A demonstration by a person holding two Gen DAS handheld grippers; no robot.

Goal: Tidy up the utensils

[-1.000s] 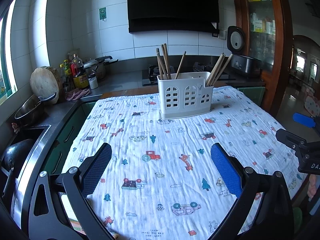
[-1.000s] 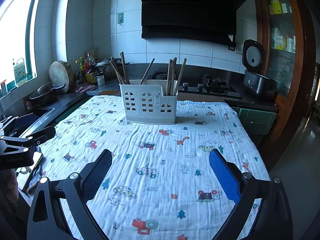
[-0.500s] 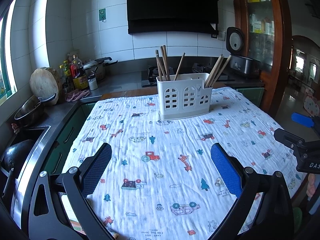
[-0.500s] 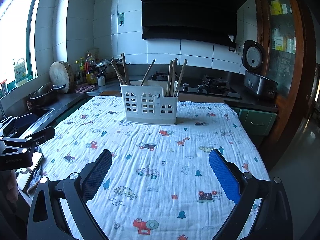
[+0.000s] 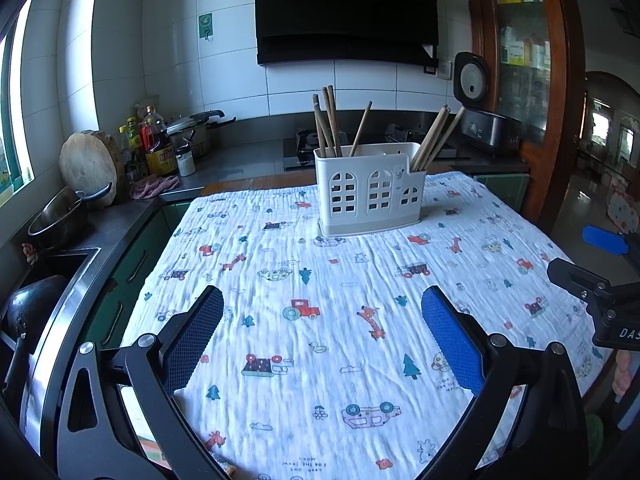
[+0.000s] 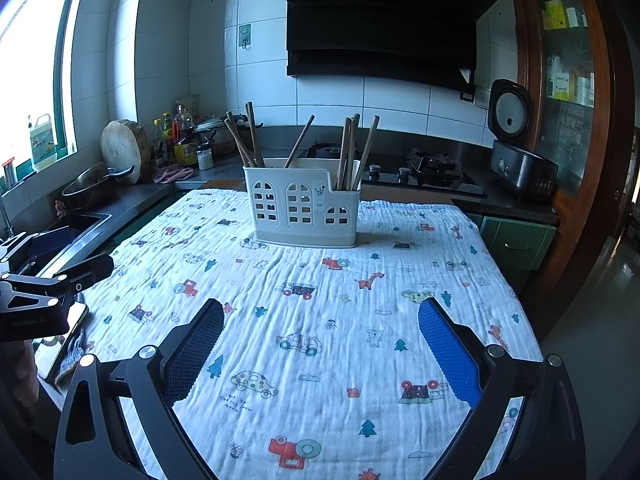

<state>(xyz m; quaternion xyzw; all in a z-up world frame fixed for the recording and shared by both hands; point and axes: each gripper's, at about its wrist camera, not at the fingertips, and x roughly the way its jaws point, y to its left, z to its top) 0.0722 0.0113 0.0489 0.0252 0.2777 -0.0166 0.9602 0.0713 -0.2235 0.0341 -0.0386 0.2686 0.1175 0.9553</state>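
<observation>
A white plastic utensil holder (image 5: 370,194) with arched cut-outs stands at the far end of the table; it also shows in the right wrist view (image 6: 302,204). Several wooden chopsticks (image 5: 329,124) stand in its left and right compartments, and they show in the right wrist view (image 6: 350,152) too. My left gripper (image 5: 322,332) is open and empty, low over the near part of the cloth. My right gripper (image 6: 320,338) is open and empty, also over the near part. Each gripper is seen at the edge of the other's view.
A white cloth with cartoon prints (image 5: 340,300) covers the table. A sink (image 5: 48,272) with a pan, a pot, a round chopping board (image 5: 86,164) and bottles (image 5: 156,146) line the left counter. A stove (image 6: 424,172) and rice cooker (image 6: 516,160) stand behind.
Both views have shifted only slightly; the holder sits a little differently in frame. Both grippers stay open and empty.
</observation>
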